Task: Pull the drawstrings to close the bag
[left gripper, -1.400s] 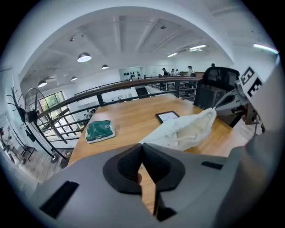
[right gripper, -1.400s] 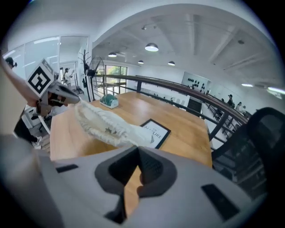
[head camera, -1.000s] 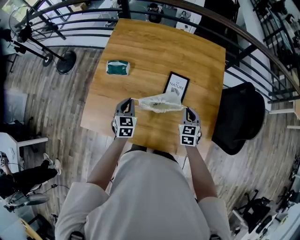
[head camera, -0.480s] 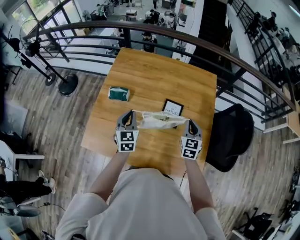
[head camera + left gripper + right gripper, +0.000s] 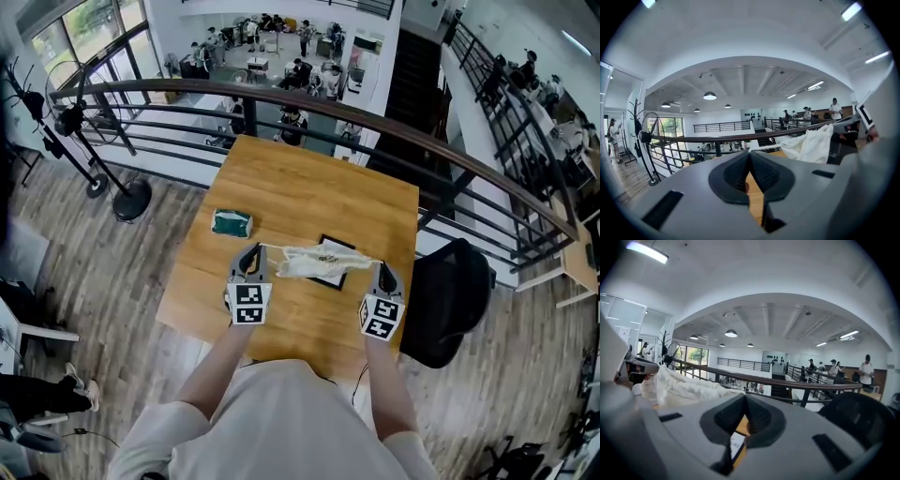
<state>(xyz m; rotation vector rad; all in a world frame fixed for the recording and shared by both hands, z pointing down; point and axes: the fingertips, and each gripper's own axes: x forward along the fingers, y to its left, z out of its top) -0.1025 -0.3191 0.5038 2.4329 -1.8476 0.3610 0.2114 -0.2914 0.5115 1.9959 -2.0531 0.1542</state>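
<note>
The bag (image 5: 314, 263) stretches crosswise between left gripper (image 5: 251, 255) and right gripper (image 5: 382, 272). Both jaws clamp its cords (image 5: 272, 248) (taut, running outward).

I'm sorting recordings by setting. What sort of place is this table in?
Probably the mezzanine of an open-plan office or lab. The wooden table stands against a railing, beyond which people are gathered on a lower floor. A black office chair stands beside the table.
</note>
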